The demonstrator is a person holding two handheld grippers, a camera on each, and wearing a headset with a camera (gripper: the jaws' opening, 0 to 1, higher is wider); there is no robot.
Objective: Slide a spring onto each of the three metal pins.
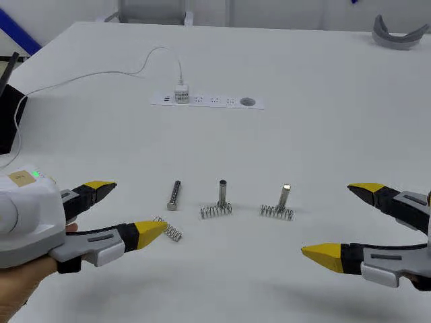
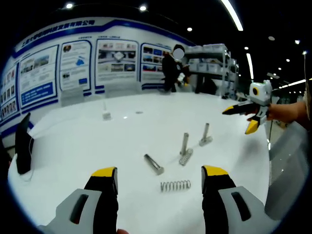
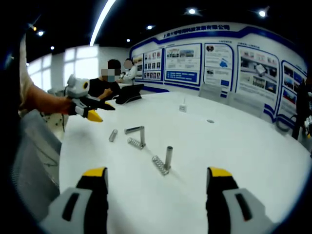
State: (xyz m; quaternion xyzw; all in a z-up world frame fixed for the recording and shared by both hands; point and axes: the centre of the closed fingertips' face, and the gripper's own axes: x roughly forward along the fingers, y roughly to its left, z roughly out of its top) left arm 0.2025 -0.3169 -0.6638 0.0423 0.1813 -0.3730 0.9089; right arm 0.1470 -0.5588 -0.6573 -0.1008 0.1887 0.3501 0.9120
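Note:
Three metal pins are on the white table (image 1: 323,121). The left pin (image 1: 174,195) (image 2: 153,164) lies flat. The middle pin (image 1: 222,192) (image 2: 184,144) (image 3: 142,135) and the right pin (image 1: 284,196) (image 2: 205,134) (image 3: 168,158) stand upright. A spring (image 1: 215,210) (image 3: 134,143) lies at the middle pin's foot and another spring (image 1: 277,212) (image 3: 158,165) at the right pin's foot. A third spring (image 1: 170,229) (image 2: 175,185) lies loose by the lower tip of my left gripper (image 1: 128,210) (image 2: 160,173), which is open and empty. My right gripper (image 1: 340,221) (image 3: 157,171) is open and empty, right of the pins.
A white power strip (image 1: 205,100) with a charger plug (image 1: 182,94) and a cable lies further back. A black device (image 1: 10,121) sits at the left edge and a grey curved object (image 1: 401,33) at the far right corner. People stand beyond the table (image 2: 170,68).

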